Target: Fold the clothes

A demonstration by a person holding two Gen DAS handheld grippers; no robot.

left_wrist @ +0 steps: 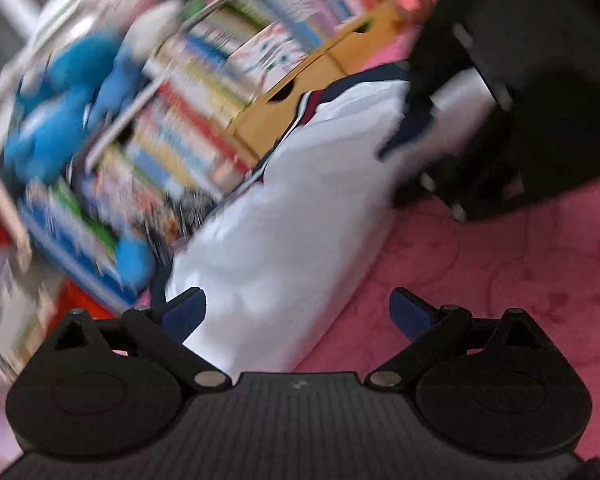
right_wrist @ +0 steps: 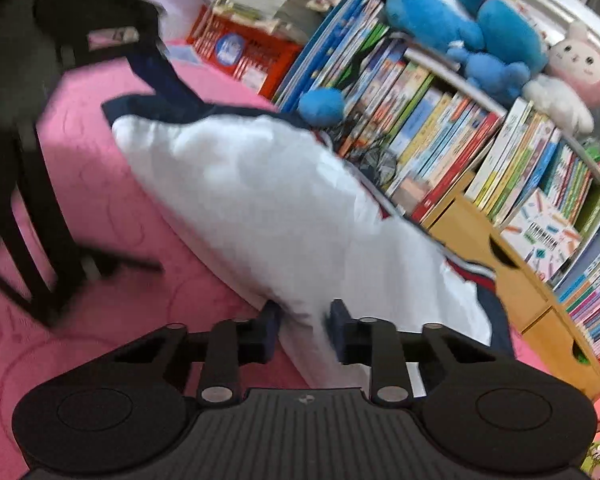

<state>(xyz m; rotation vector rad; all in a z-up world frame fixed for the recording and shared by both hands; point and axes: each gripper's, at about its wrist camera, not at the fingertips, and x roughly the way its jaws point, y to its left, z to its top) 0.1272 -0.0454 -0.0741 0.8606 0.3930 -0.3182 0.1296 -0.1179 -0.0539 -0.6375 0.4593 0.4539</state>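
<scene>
A white garment [right_wrist: 268, 208] with dark blue and red trim lies on the pink rug [right_wrist: 100, 208], right beside a bookshelf [right_wrist: 440, 132] full of books, with blue plush toys [right_wrist: 440, 20] on top. The right hand-held gripper [right_wrist: 305, 330] has its jaws close together, with a bit of the white cloth's near edge pinched between them. The left hand-held gripper [left_wrist: 298, 316] has its jaws wide apart and holds nothing; the white cloth only lies in front of it. To do this step well, the left one should grab the edge too, so both hold a part. Then lift the cloth gently and evenly, keep it away from the black chair [right_wrist: 28, 184], and lay one half flat over the other half.
</scene>
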